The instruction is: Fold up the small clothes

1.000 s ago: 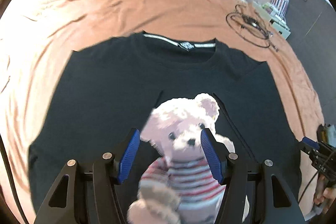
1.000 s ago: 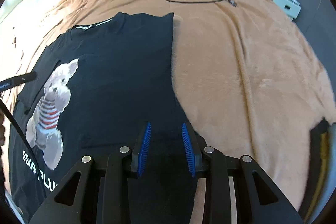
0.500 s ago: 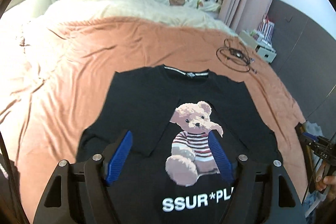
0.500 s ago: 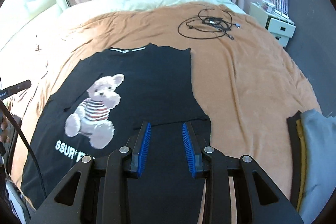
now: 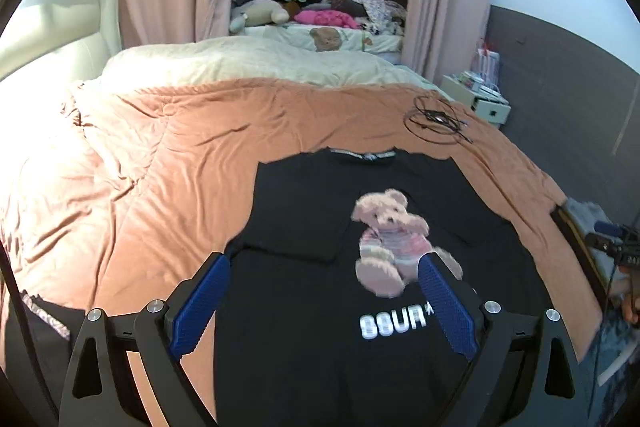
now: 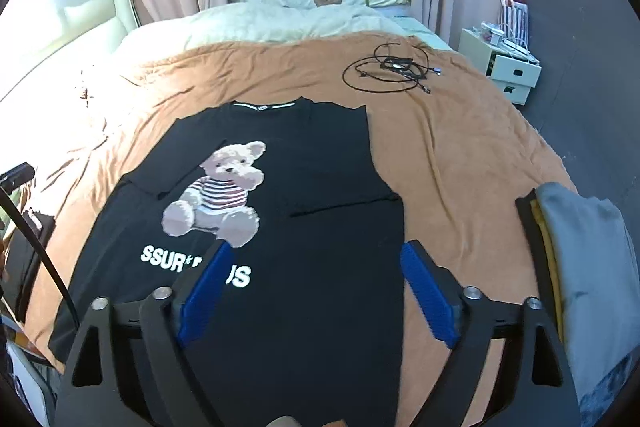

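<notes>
A black T-shirt (image 5: 304, 211) with a teddy bear print (image 5: 390, 239) and white lettering lies flat on an orange blanket (image 5: 160, 163), both sleeves folded inward over the front. It also shows in the right wrist view (image 6: 320, 187). My left gripper (image 5: 322, 291) is open and empty, raised above the shirt's lower left part. My right gripper (image 6: 316, 283) is open and empty, raised above the shirt's lower right part.
A stack of folded clothes (image 6: 580, 247) lies at the blanket's right edge. A coiled black cable (image 6: 388, 71) lies on the far right of the blanket. A white drawer unit (image 6: 508, 67) stands beside the bed. A cream duvet (image 5: 240, 63) covers the far end.
Both grippers have pulled back and risen away from the shirt. The right gripper has opened wide, and the left gripper has opened wider. The shirt lies as before.
</notes>
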